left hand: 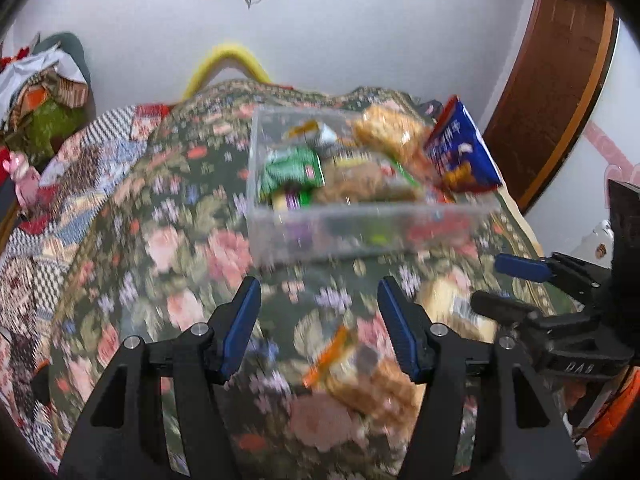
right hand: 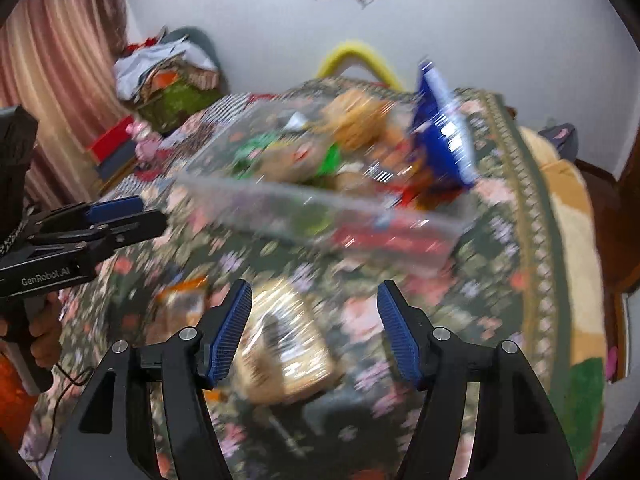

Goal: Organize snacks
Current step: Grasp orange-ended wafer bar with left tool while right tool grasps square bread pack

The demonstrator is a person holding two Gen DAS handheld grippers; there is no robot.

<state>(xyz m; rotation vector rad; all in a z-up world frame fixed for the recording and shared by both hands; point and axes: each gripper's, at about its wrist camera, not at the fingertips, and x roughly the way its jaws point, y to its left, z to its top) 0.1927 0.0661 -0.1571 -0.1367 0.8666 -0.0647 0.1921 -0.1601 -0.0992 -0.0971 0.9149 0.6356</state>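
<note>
A clear plastic bin point(left hand: 360, 232) point(right hand: 320, 220) sits on the floral bedspread, filled with snack packs, among them a green pack point(left hand: 292, 170) and a blue bag point(left hand: 464, 148) point(right hand: 444, 136) standing at its right end. A clear pack of tan biscuits with an orange end point(left hand: 360, 376) point(right hand: 184, 296) lies loose below the bin, between my left gripper's point(left hand: 318, 324) open fingers. A second clear pack of biscuits point(right hand: 284, 344) point(left hand: 452, 304) lies between my right gripper's point(right hand: 314, 328) open fingers. Both grippers are empty. The views are motion-blurred.
The floral bedspread point(left hand: 192, 248) covers the bed. A patchwork quilt point(left hand: 48, 200) and a pile of clothes point(left hand: 40, 92) lie at the left. A yellow curved object point(left hand: 224, 64) leans on the wall behind. A wooden door frame point(left hand: 560, 80) stands at the right.
</note>
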